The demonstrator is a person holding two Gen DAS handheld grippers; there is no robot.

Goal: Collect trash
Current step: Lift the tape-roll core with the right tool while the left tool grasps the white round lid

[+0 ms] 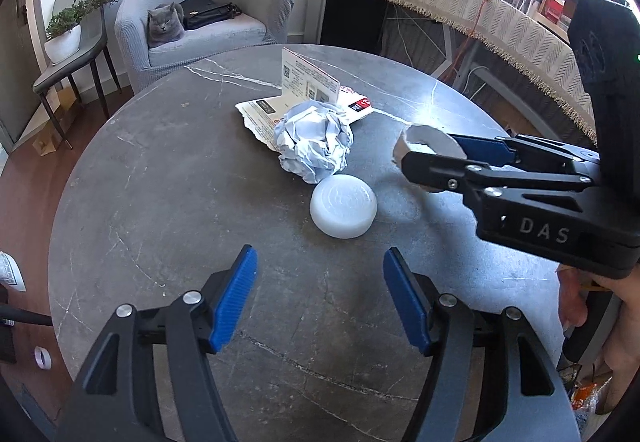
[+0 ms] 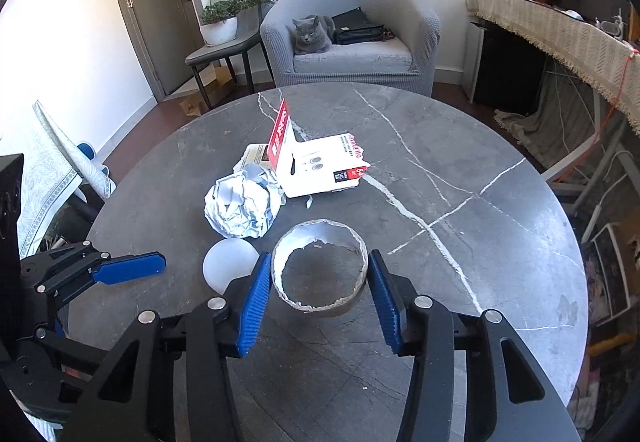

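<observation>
Right gripper point(image 2: 316, 284) clasps a torn grey cardboard tape ring point(image 2: 320, 266) mid-tabletop on the round grey marble table point(image 2: 480, 242); left gripper point(image 1: 320, 302) gapes wide near a white round lid point(image 1: 343, 211).

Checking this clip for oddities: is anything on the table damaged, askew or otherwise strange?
Yes. The cardboard ring between the right gripper pads has a ragged, torn rim. The white package is ripped open, one flap standing up. The paper ball is crumpled. The white lid looks intact. Nothing is spilled.
</observation>
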